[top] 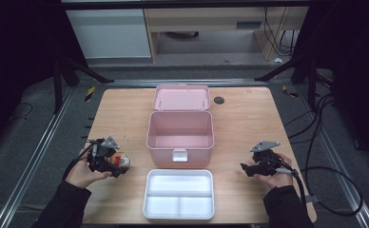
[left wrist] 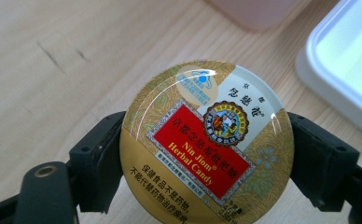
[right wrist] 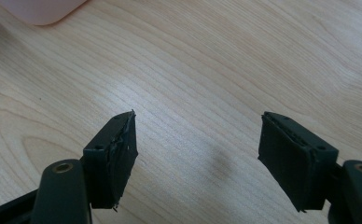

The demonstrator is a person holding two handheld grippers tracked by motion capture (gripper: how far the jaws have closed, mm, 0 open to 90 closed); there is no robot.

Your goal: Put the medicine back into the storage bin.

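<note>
Your left gripper [top: 118, 164] holds a round candy tin [left wrist: 206, 142], gold with a red label reading "Nin Jiom Herbal Candy". In the left gripper view the tin sits flat between the two black jaws, one pad pressed against its left rim and the other against its right rim, so the jaws stand as far apart as the tin is wide and are closed on it. The lid faces the camera, and the tin's front edge projects past the jaw tips. In the high view, this gripper and the tin lie to the left of the open pink box [top: 180, 135] and near that box's front left corner, over the wooden table [top: 249, 118]. The white divided tray [top: 179, 194] lies just in front of the pink box. Your right gripper [top: 245, 169] hovers to the right of the pink box, well apart from it. In the right gripper view its jaws stand wide apart with bare table wood between the pads [right wrist: 116, 156]; they grip nothing.
</note>
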